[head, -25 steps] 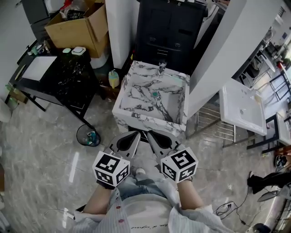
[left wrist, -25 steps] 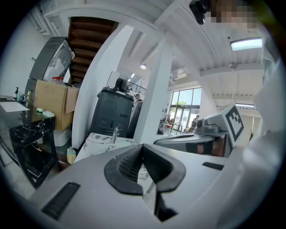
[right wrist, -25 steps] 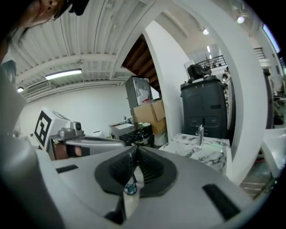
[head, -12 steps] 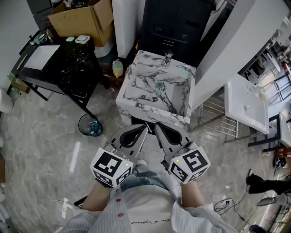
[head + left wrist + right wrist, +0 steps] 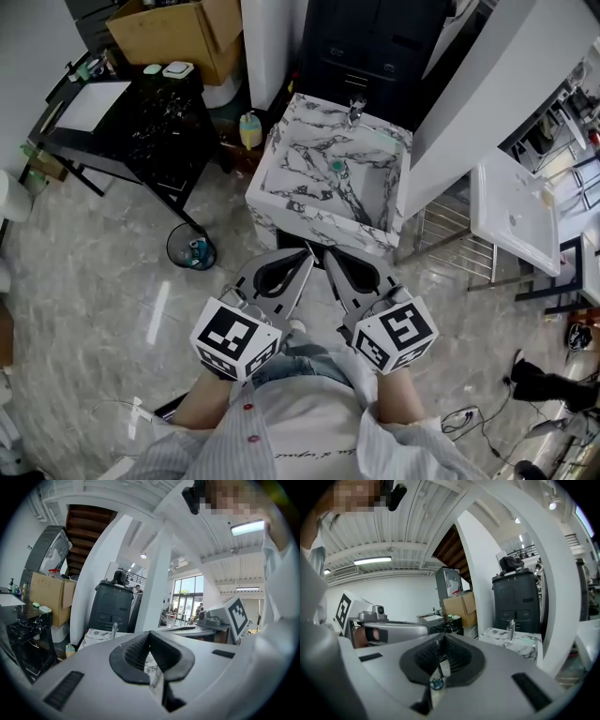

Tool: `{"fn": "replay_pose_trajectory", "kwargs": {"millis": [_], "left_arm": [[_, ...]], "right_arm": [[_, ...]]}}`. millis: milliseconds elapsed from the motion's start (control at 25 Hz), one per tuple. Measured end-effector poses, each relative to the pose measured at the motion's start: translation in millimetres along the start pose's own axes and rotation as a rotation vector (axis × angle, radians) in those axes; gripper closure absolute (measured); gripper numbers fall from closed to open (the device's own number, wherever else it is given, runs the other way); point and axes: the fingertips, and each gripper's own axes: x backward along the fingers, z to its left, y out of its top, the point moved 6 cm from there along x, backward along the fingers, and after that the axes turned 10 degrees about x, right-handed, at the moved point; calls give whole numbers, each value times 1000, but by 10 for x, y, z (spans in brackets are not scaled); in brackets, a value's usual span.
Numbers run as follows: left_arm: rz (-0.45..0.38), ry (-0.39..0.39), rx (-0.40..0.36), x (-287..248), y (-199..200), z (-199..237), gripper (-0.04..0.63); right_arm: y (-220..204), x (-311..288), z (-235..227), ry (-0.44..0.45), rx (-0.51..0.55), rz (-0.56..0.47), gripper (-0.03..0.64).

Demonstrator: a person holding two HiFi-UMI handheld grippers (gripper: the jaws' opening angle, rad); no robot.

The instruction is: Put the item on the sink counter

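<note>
– Jaws first: how are they standing?

– Left gripper [image 5: 149,643]: ribbed pads are pressing flat together, nothing between them. Right gripper [image 5: 441,644]: likewise pressing shut on nothing. Both are pointing far, side by side and just apart, tips hovering over the near edge of the sink counter [image 5: 317,221].

– And the item for the counter?

– Neither gripper is carrying it, and which object is meant cannot be told. A pale green strip [image 5: 381,138] is lying along the counter's far rim, just right of the faucet [image 5: 356,108]; its nature is unclear. A small teal piece [image 5: 335,166] is sitting at the bottom of the marble basin.

– Surroundings?

– A black table [image 5: 141,141] is standing well to the left, with two small containers [image 5: 166,69], one green and one white, resting at its far edge. A cardboard box [image 5: 187,42] is sitting beyond the table. A yellow bottle [image 5: 249,129] is standing on the floor against the sink's far-left corner. A dark round bin [image 5: 190,248] is sitting on the floor near the table's near leg. A separate white basin [image 5: 511,211] is lying to the right, well apart from the counter.
</note>
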Motion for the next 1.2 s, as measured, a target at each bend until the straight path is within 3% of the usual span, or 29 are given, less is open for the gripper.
{"fn": "replay_pose_trajectory", "kwargs": {"millis": [760,1200], "left_arm": [[18,2,20,62,-70,64,580],[62,-110,-94,-18,37,146,580]], "right_arm": [[-79,-86,58,17,33,59,609],[-103,-150,8,10,48,77,609]]}}
